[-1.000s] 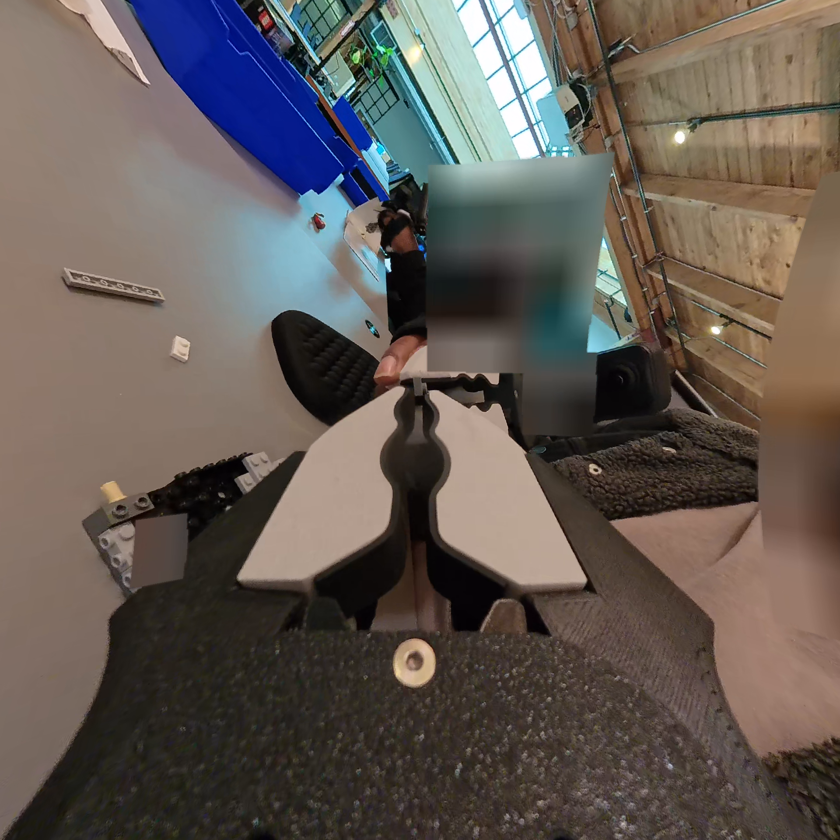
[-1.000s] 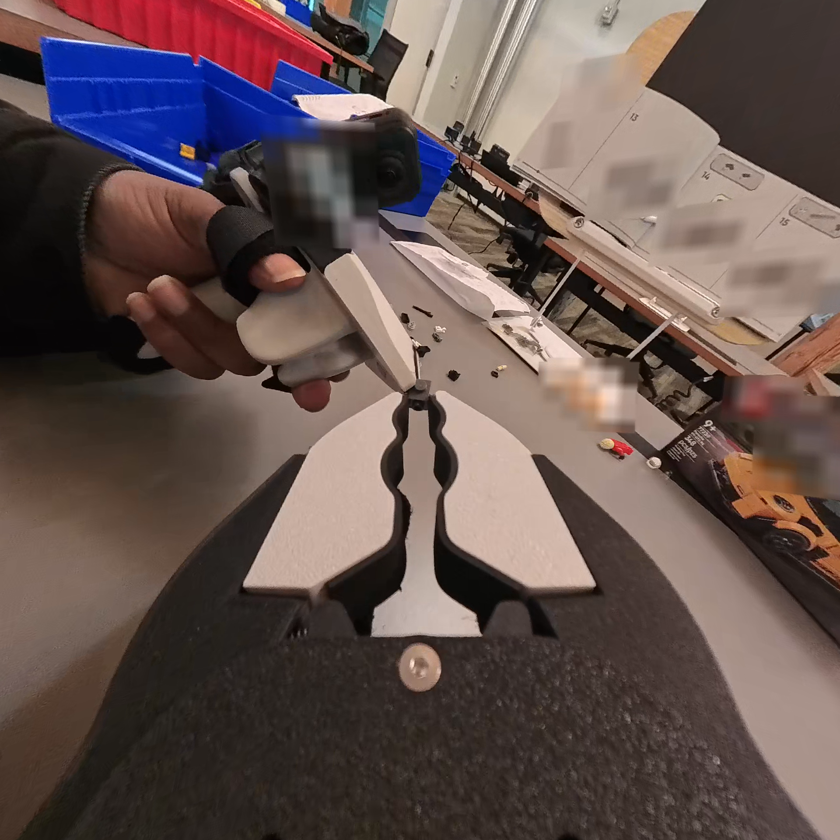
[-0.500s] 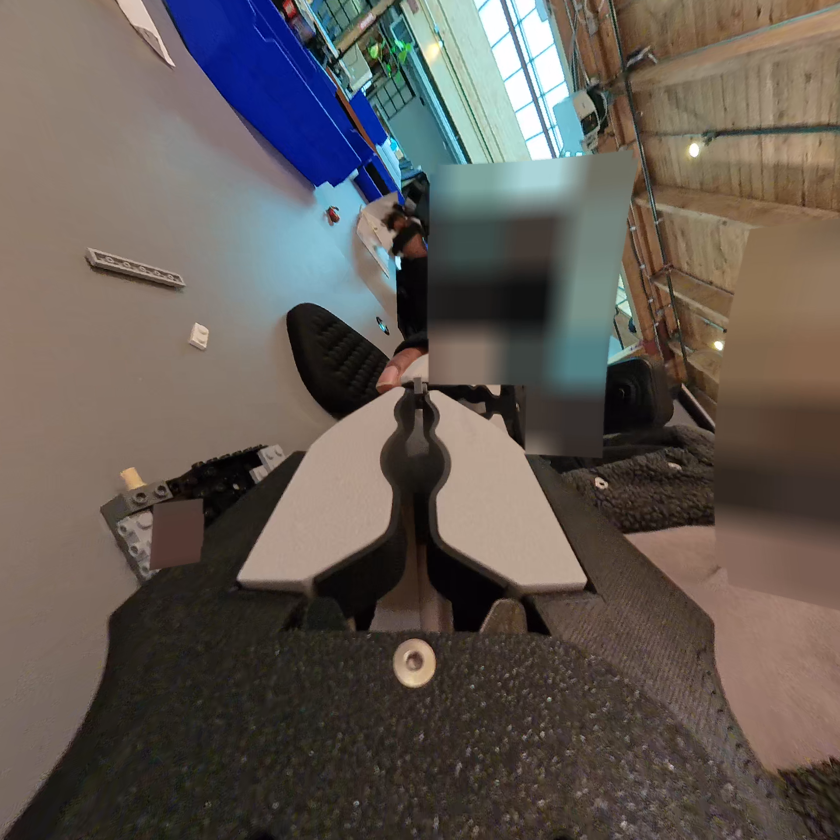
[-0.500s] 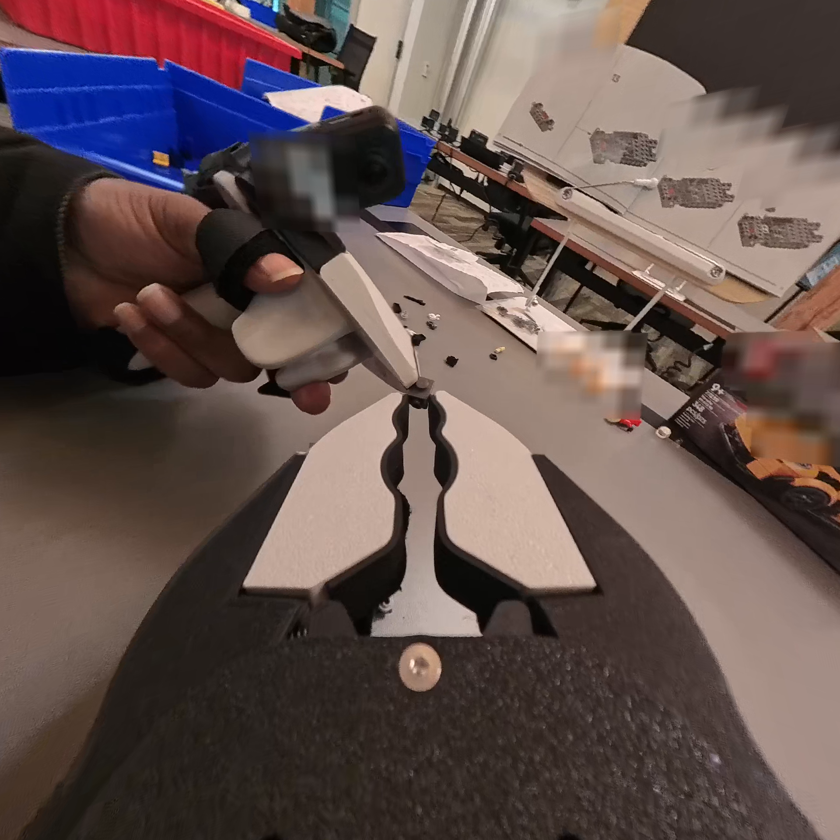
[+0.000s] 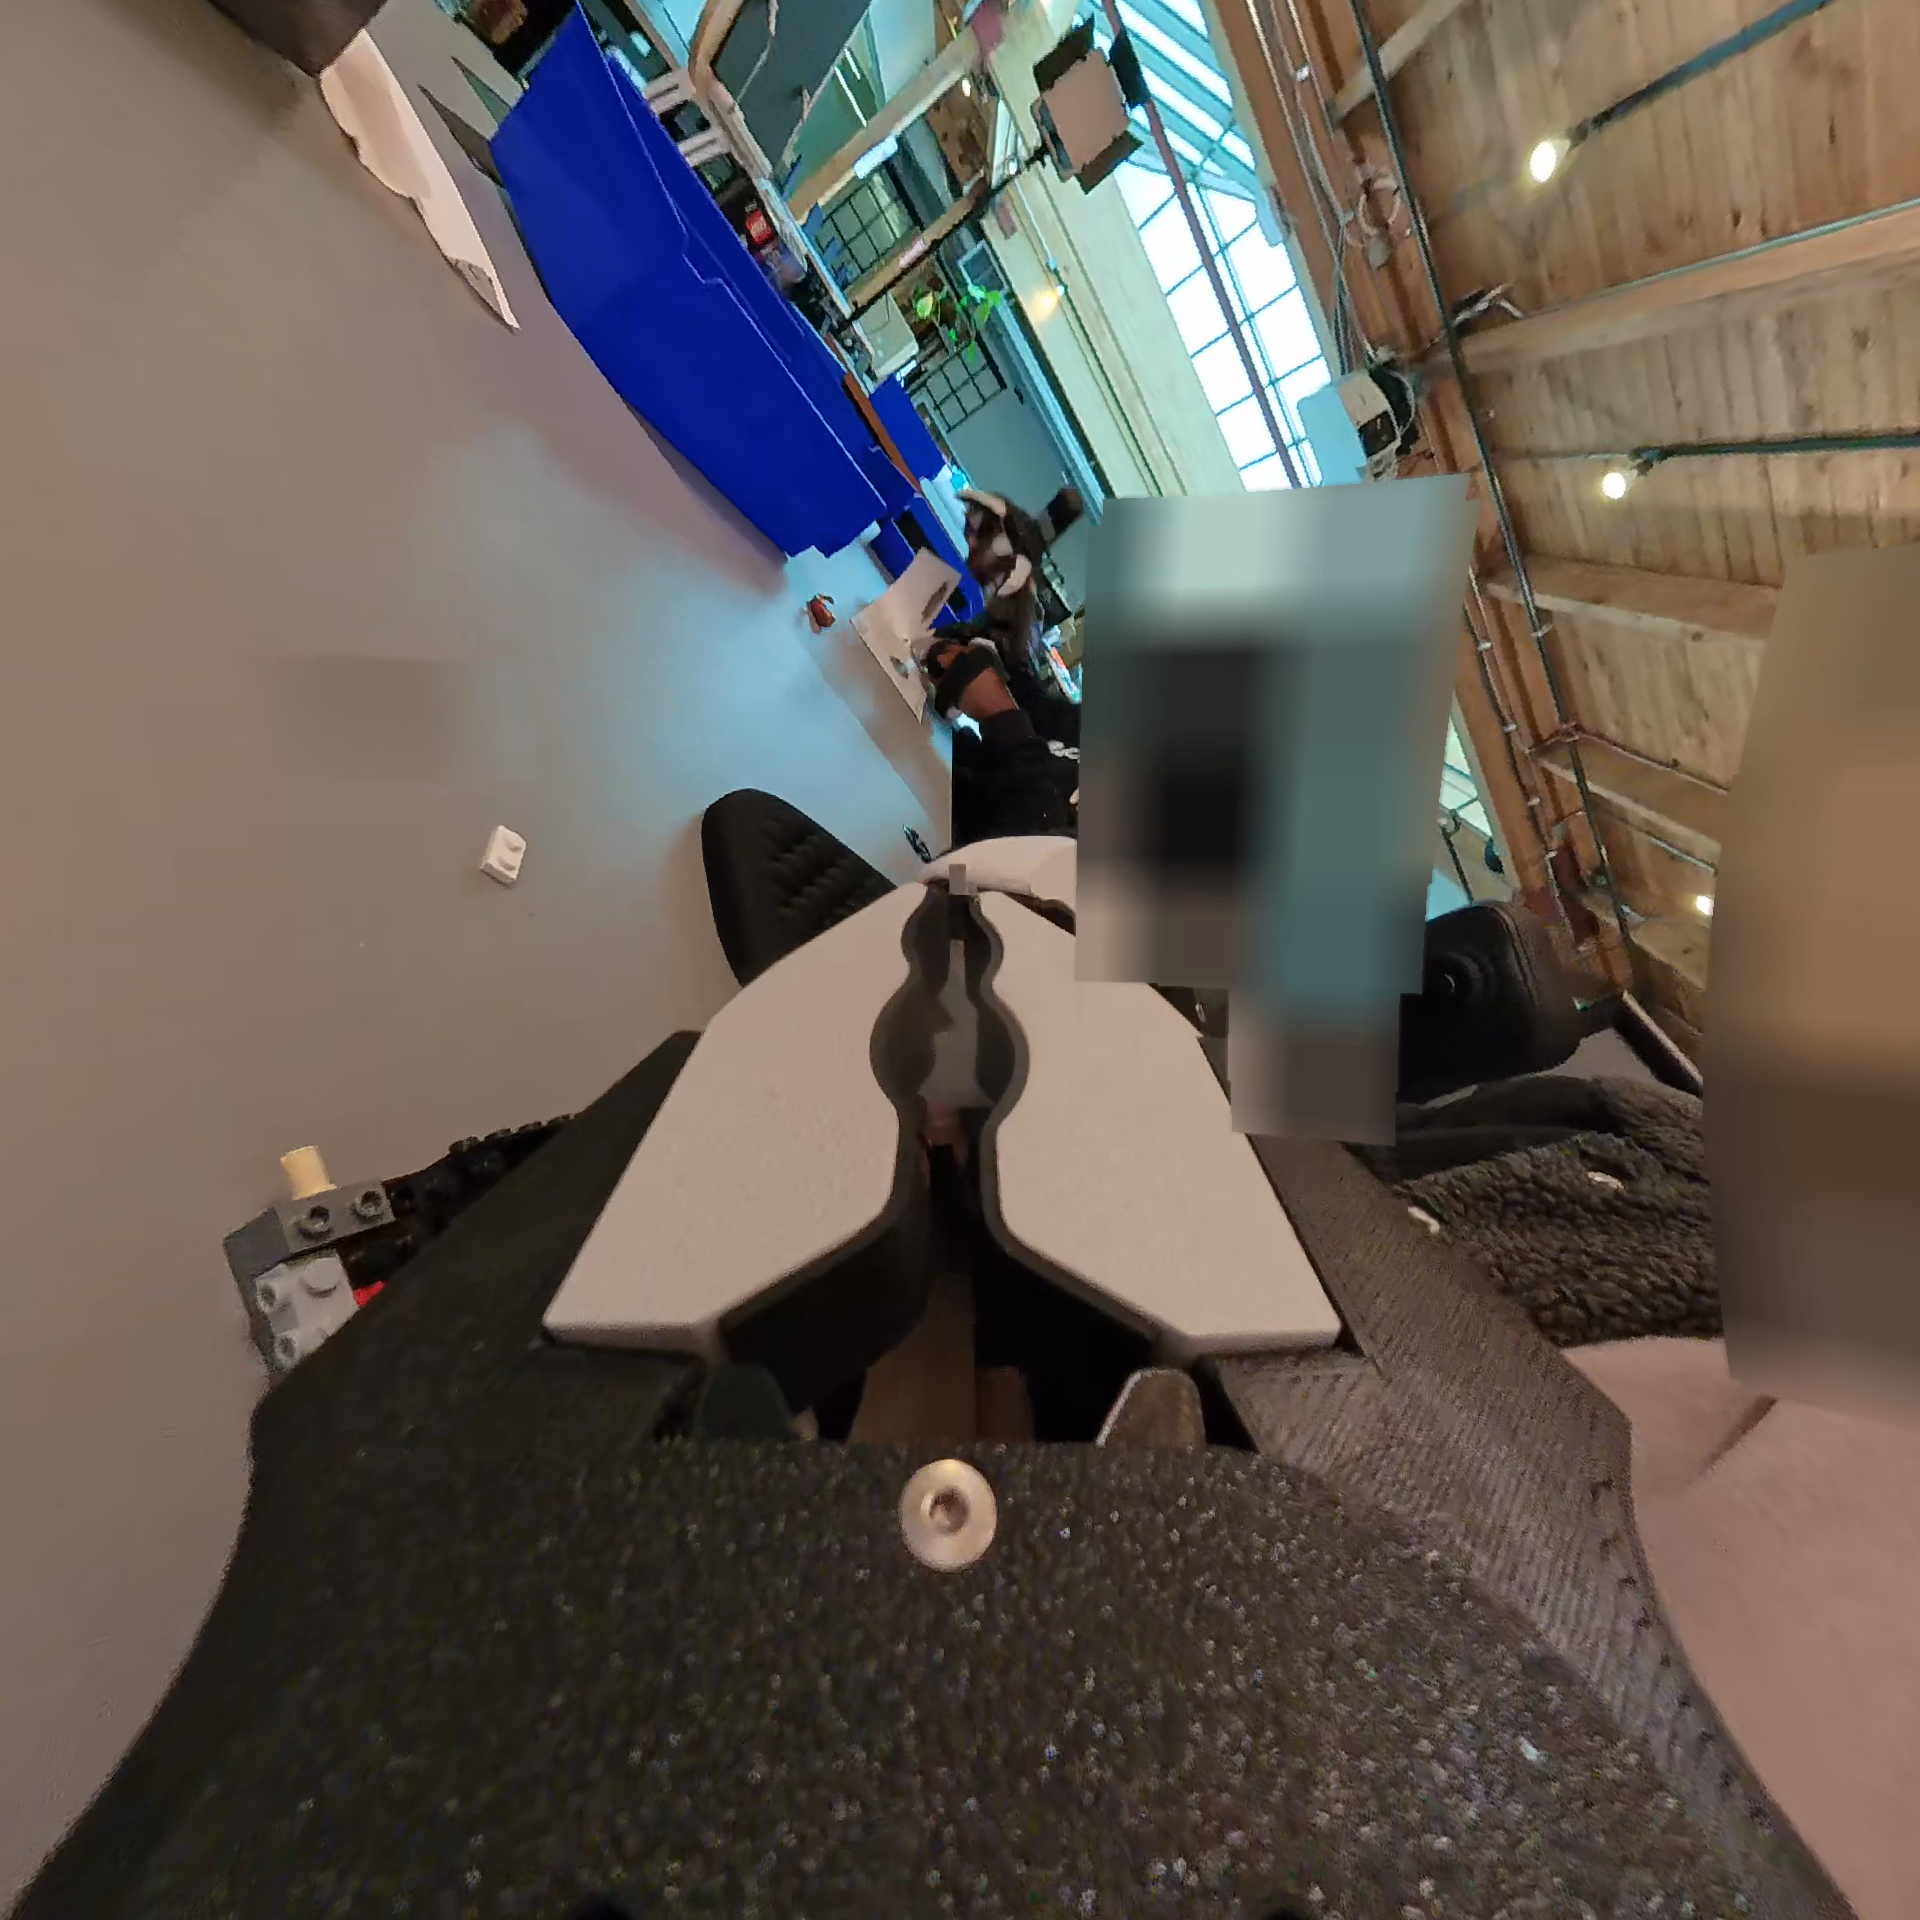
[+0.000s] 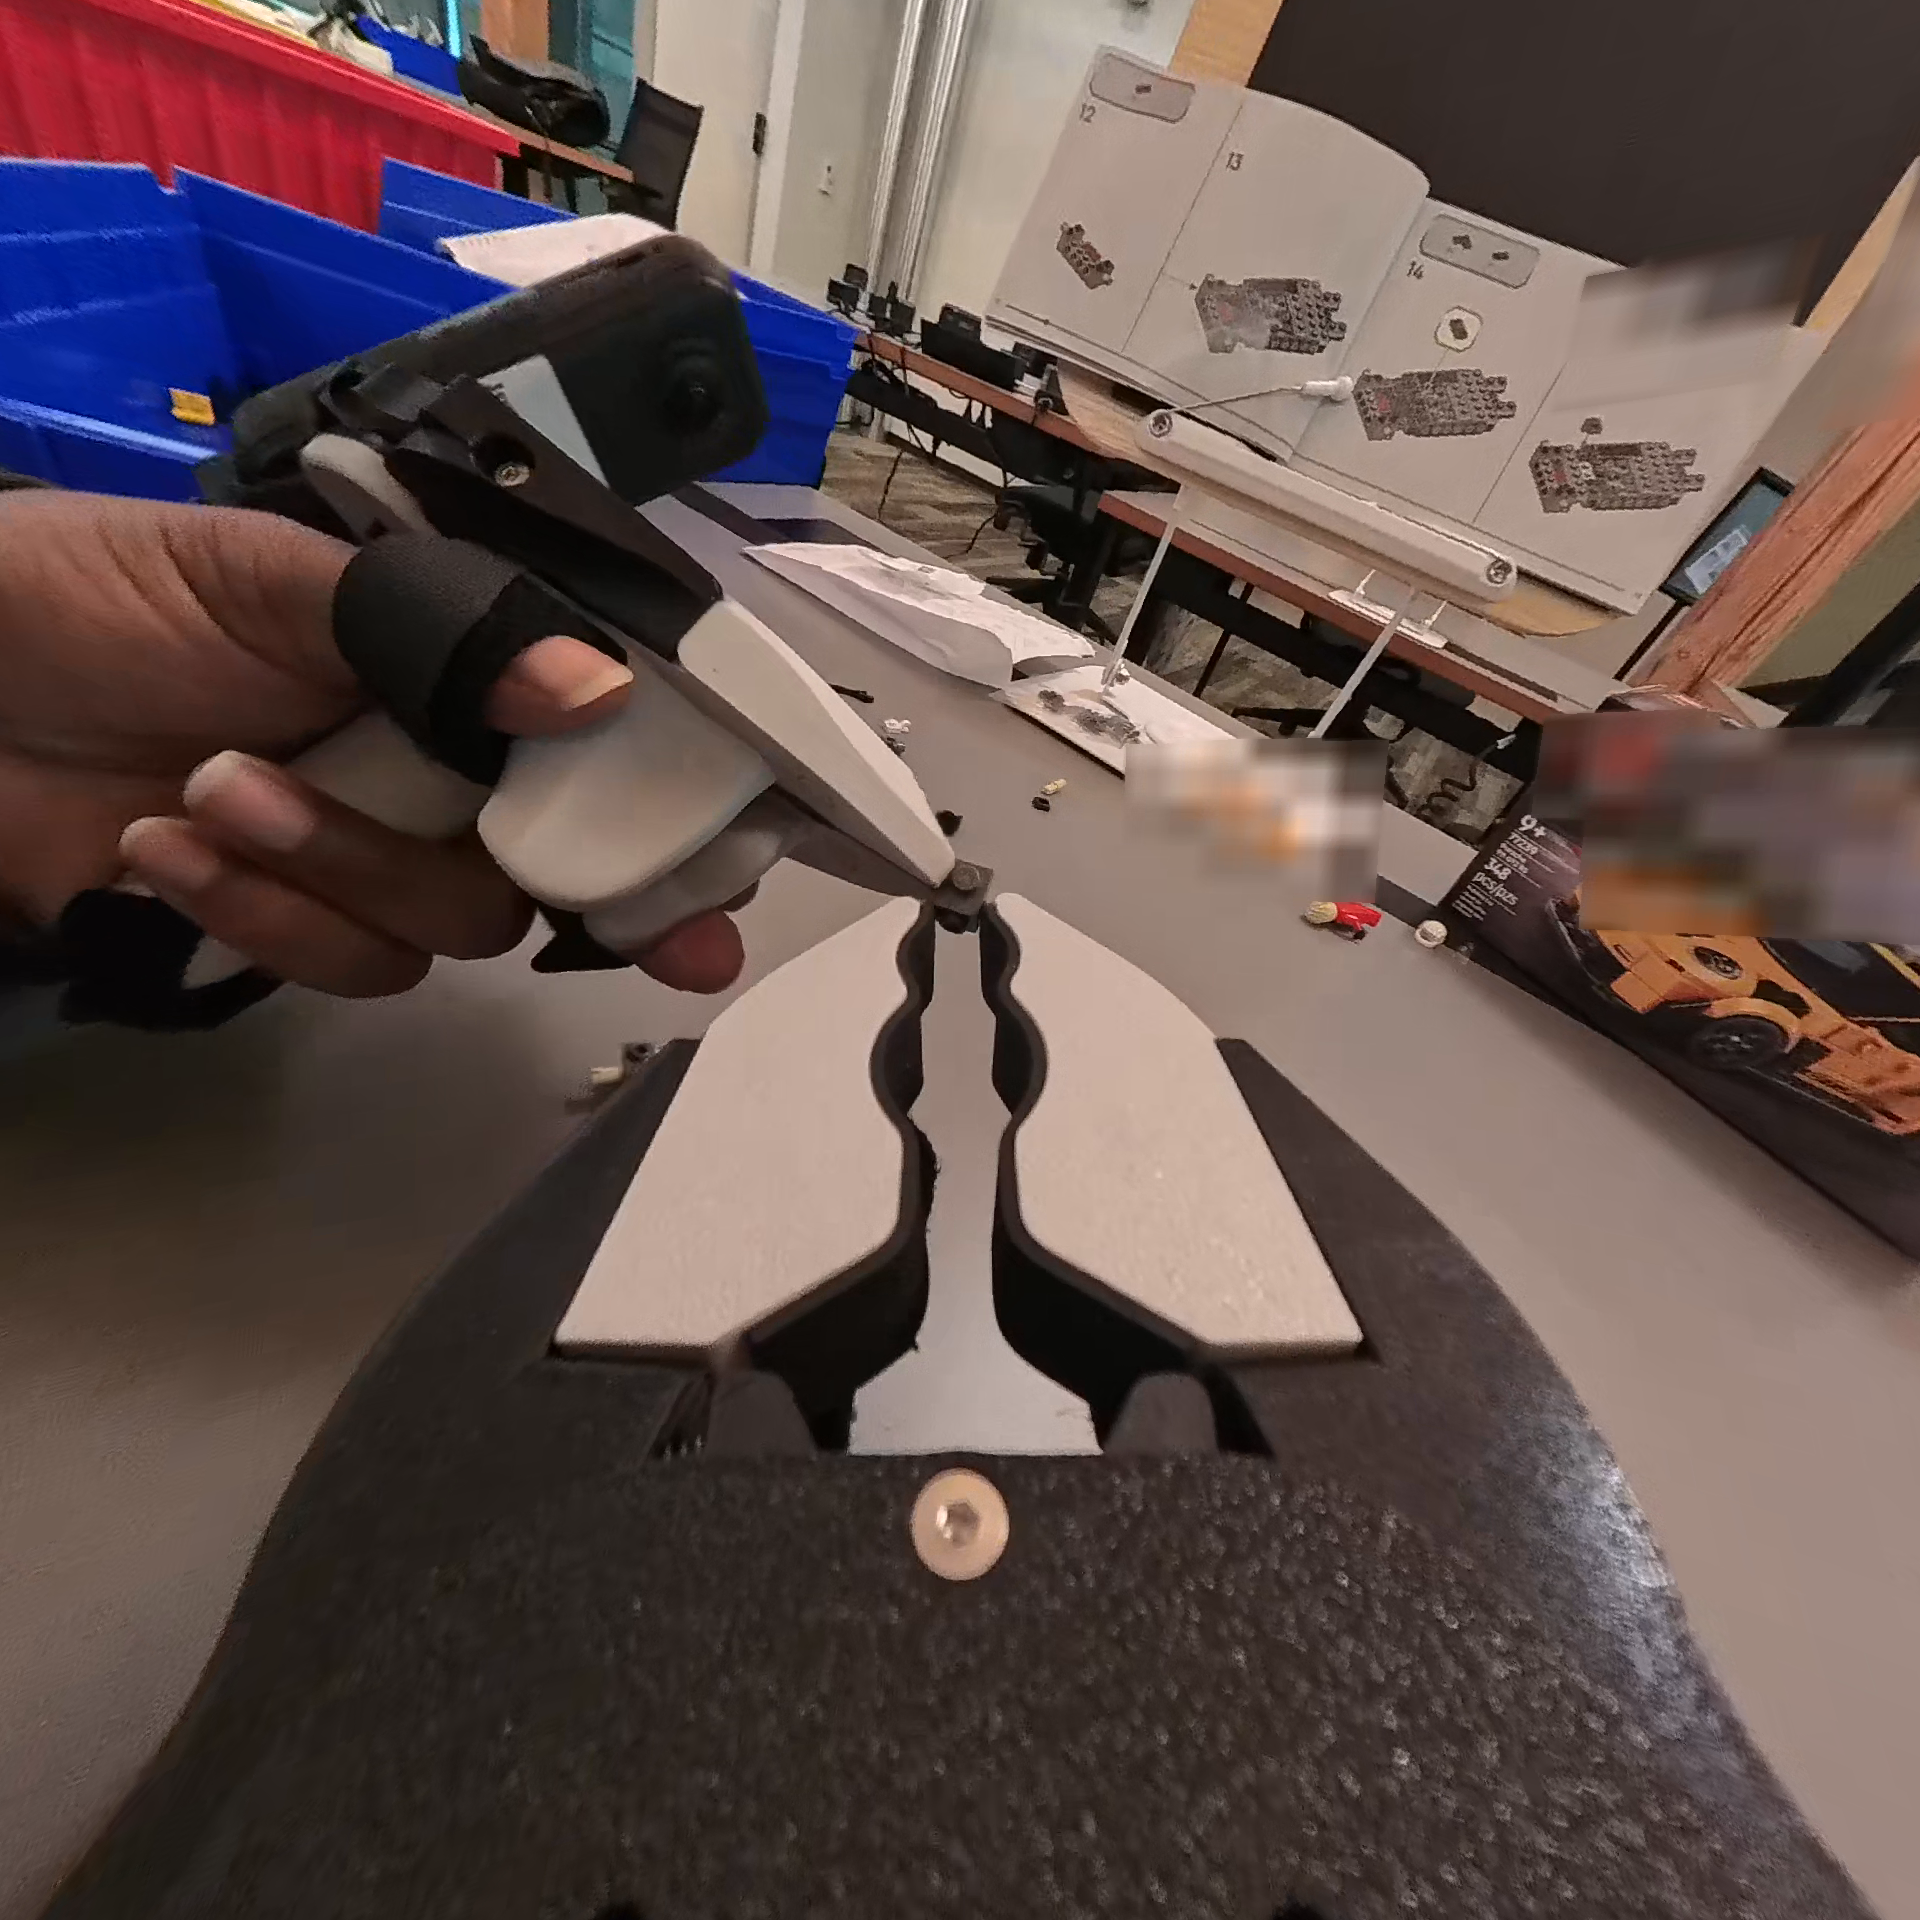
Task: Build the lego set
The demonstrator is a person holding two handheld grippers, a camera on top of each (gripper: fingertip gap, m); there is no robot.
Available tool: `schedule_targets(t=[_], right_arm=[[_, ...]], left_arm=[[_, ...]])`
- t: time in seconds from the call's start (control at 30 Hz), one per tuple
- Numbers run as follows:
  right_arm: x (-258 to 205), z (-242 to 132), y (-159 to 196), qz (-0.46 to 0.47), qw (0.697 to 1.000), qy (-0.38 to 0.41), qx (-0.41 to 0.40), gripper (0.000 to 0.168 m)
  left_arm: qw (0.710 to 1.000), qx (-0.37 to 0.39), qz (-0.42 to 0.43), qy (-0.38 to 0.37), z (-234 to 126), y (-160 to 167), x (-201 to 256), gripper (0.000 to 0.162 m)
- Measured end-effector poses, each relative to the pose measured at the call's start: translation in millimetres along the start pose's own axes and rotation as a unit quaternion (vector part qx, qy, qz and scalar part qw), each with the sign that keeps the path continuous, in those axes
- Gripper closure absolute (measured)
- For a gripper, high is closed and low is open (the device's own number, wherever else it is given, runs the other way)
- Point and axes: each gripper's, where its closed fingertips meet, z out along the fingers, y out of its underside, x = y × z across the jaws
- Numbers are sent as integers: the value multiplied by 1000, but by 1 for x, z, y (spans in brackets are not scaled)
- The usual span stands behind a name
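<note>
I am holding both grippers up above the grey table (image 6: 1455, 1143), tip to tip. My right gripper (image 6: 961, 906) is pinching a small dark grey Lego piece (image 6: 964, 902) between its fingertips; the jaws are standing nearly closed at the tips, with only the piece between them. My left gripper (image 6: 940, 871) is coming in from the left in the right wrist view, its white fingers (image 6: 821, 717) pointing down at the same piece and touching it from above. My left hand (image 6: 239, 727) is wrapping around the white handle, with a black strap over one finger.

In the left wrist view, the left gripper's (image 5: 958, 896) fingertips are closing on a small grey part (image 5: 958, 879); whether that is the same piece I cannot tell for sure. Behind them, the black body of the right gripper (image 5: 790, 883) is showing, mostly hidden.

The partly built model (image 5: 322, 1247), dark and light grey with a cream stud on top, is lying on the table beside the left gripper's body. A small white plate (image 5: 503, 854) is lying well apart from it.

Farther off, the open instruction booklet (image 6: 1351, 332) is standing on a white holder, the black set box (image 6: 1704, 1018) with an orange car is lying at the right, and blue bins (image 6: 125, 301) are sitting behind my hand.
</note>
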Motion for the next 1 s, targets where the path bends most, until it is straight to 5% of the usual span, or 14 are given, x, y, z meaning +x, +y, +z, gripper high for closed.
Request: schedule_targets(t=[0.33, 0.63, 0.8, 1.0], right_arm=[[-25, -10, 0, -27, 987, -158, -23, 153], [-37, -23, 10, -228, 919, -311, -77, 153], [-29, -17, 9, -275, 903, -322, -77, 153], [-22, -11, 8, -229, 910, -343, -49, 153]], left_arm=[[989, -148, 19, 15, -19, 15, 2, 160], [955, -292, 26, 32, -21, 33, 4, 160], [952, -302, 20, 35, -18, 29, 1, 160], [953, -300, 7, 42, -16, 24, -3, 160]])
